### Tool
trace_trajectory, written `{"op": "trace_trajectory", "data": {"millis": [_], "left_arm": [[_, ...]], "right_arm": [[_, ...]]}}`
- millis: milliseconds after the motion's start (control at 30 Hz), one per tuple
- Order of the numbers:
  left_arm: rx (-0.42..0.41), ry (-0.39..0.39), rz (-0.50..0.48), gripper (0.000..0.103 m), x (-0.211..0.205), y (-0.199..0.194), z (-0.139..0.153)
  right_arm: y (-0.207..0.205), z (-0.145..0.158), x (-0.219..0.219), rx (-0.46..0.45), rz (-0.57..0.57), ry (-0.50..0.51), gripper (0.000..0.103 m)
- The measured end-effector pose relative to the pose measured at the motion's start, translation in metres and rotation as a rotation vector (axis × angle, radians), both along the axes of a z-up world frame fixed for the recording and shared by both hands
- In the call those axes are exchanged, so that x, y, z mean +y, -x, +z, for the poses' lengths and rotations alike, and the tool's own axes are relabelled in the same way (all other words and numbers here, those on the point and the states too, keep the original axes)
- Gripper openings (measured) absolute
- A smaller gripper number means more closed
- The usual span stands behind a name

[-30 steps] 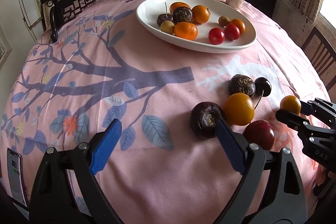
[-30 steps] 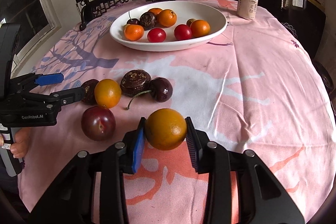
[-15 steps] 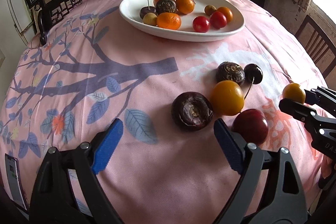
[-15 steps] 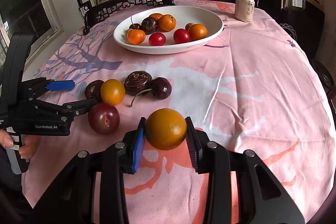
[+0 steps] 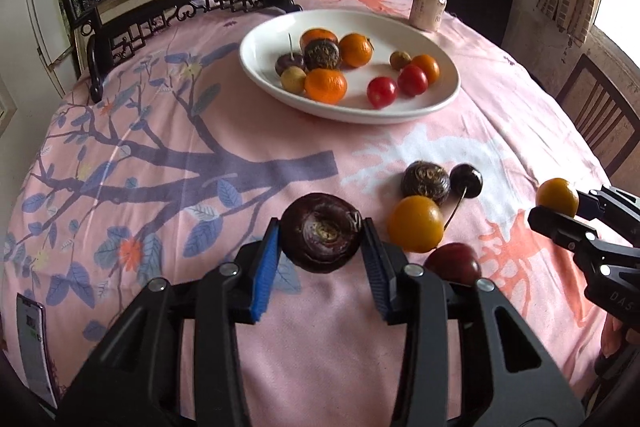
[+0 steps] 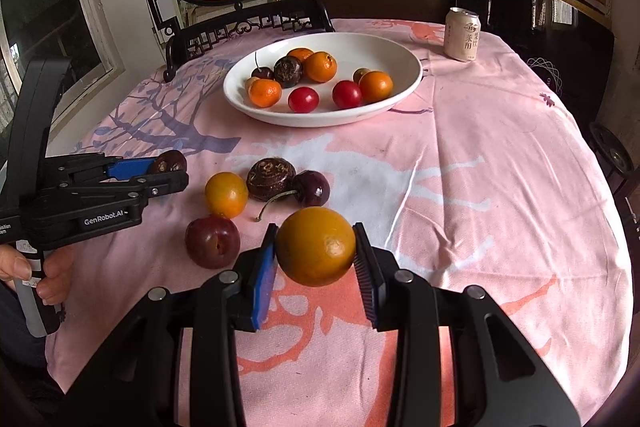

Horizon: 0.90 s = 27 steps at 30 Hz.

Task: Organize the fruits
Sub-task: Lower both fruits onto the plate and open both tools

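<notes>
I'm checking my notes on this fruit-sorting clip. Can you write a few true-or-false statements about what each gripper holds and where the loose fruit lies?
1. The left gripper is closed on a dark brown fruit. True.
2. The right gripper is empty. False: it grips an orange fruit.
3. The white plate is empty. False: it holds several fruits.
4. A cherry lies on the tablecloth. True.
5. The can lies tipped over. False: it stands upright.
</notes>
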<state>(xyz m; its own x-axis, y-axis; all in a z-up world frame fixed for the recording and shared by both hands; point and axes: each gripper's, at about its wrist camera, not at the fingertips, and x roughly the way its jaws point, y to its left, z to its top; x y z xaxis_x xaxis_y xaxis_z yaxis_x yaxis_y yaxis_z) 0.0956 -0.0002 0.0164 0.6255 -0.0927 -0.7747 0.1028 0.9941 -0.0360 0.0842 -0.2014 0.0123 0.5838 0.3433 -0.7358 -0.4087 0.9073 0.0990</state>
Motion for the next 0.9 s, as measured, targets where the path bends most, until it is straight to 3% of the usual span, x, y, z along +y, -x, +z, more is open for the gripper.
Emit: {"op": "trace_trajectory", "data": {"millis": [200,300,467,700,833,867,900], "left_arm": [[-0.094,0.003,0.023,0.041,0.004,-0.01,0.047],[-0.118,-0.004,0.037,0.041,0.001,-0.029,0.061],[-0.126,0.013,0.074,0.041,-0.007,-0.074,0.062],[-0.021,0.019,0.125,0.041,-0.012,-0.139,0.031],[-0.008,0.012,0.144,0.041,-0.011,-0.155,0.021],[-0.007,0.016,0.152,0.042,-0.01,-0.158,0.019],[-0.012,0.023,0.161,0.049,-0.009,-0.16,0.018]], "right_arm": [[-0.005,0.047,-0.001,-0.187,-0.031,-0.062,0.037],[-0.021,0.06,0.005,-0.229,-0.028,-0.099,0.037],[-0.061,0.058,0.026,-0.218,-0.011,-0.083,0.037],[-0.113,0.026,0.051,-0.131,0.01,-0.021,0.037],[-0.129,0.011,0.06,-0.118,0.02,0.013,0.037],[-0.132,0.008,0.063,-0.118,0.021,0.021,0.037],[-0.136,0.005,0.065,-0.119,0.021,0.027,0.038]]}}
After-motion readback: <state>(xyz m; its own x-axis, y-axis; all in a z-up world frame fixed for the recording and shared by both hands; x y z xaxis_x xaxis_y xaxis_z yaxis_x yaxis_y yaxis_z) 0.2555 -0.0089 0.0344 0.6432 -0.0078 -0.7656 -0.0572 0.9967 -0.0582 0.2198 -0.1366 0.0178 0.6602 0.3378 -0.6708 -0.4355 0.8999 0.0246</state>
